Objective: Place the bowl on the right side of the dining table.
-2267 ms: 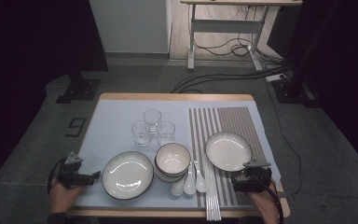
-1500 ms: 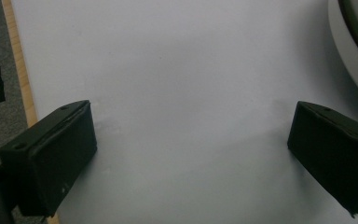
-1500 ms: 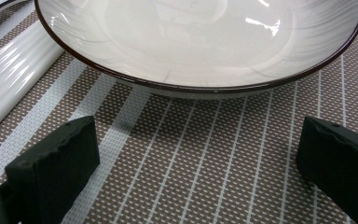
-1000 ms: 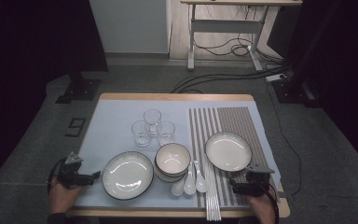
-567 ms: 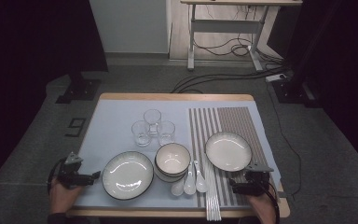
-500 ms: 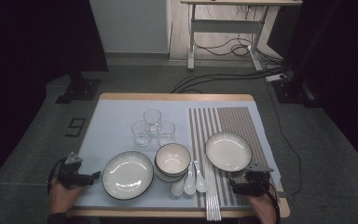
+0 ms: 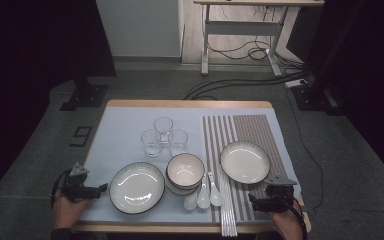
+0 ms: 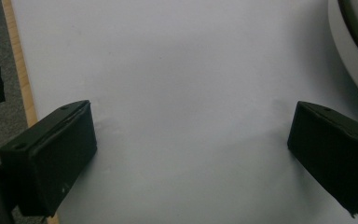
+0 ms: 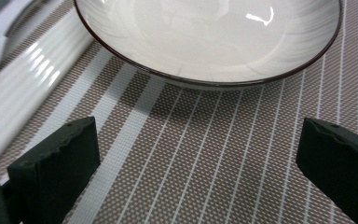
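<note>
My right gripper (image 7: 254,199) rests open at the near right of the table, on a brown striped placemat (image 7: 260,131). In the right gripper view its jaws (image 9: 196,149) stand wide apart with nothing between them, and a white dark-rimmed plate (image 9: 209,37) lies just ahead. That plate (image 7: 245,161) sits on the placemat. My left gripper (image 7: 100,189) is open at the near left edge, over the pale blue mat (image 8: 168,70). A second white plate (image 7: 137,187) lies just to its right, and its rim (image 8: 354,42) shows in the left gripper view.
A stack of bowls (image 7: 185,171) stands mid-table, with three glasses (image 7: 163,135) behind it. White spoons (image 7: 202,195) and white chopsticks (image 7: 227,215) lie between the bowls and the placemat. The chopsticks (image 9: 23,102) run along my right gripper's left side.
My right gripper has drawn back slightly toward the table's near edge. The left gripper and the dishes have not moved.
</note>
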